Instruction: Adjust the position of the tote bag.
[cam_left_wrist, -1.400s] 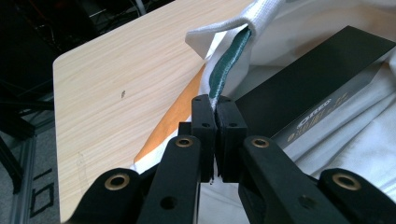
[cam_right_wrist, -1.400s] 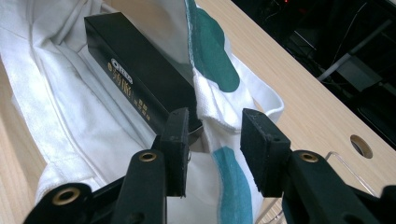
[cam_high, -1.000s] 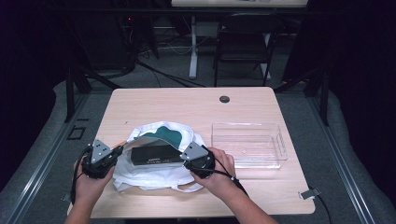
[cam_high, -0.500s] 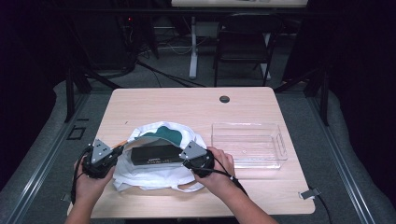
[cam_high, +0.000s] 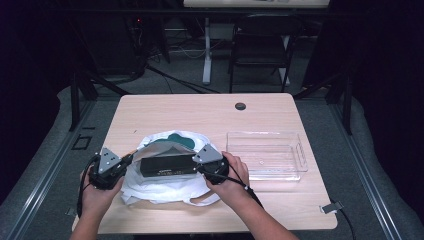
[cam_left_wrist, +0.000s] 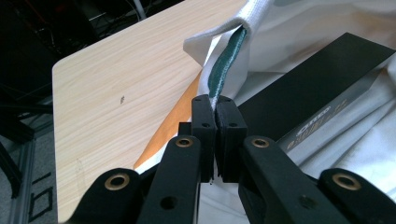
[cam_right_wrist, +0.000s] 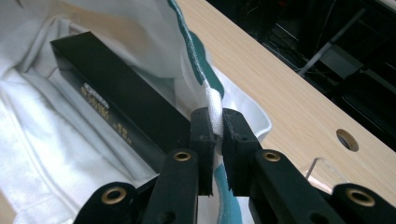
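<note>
A white cloth bag (cam_high: 165, 189) with a teal print lies at the table's near left, with a long black box (cam_high: 167, 165) in its mouth. At the bag's left side my left gripper (cam_high: 127, 160) is shut on the rim; in the left gripper view, white and teal cloth (cam_left_wrist: 229, 56) rises from between the jaws (cam_left_wrist: 215, 105), beside the box (cam_left_wrist: 308, 93). My right gripper (cam_high: 197, 167) is at the right side of the mouth. Its jaws (cam_right_wrist: 215, 119) have just been closing and pinch a bunched white strip of the rim (cam_right_wrist: 194, 60), next to the box (cam_right_wrist: 121, 98).
A clear plastic tray (cam_high: 265, 172) stands just right of the bag on the light wood table (cam_high: 200, 115). A round cable hole (cam_high: 240, 106) sits near the far edge. A dark chair (cam_high: 260, 45) and table legs stand beyond it.
</note>
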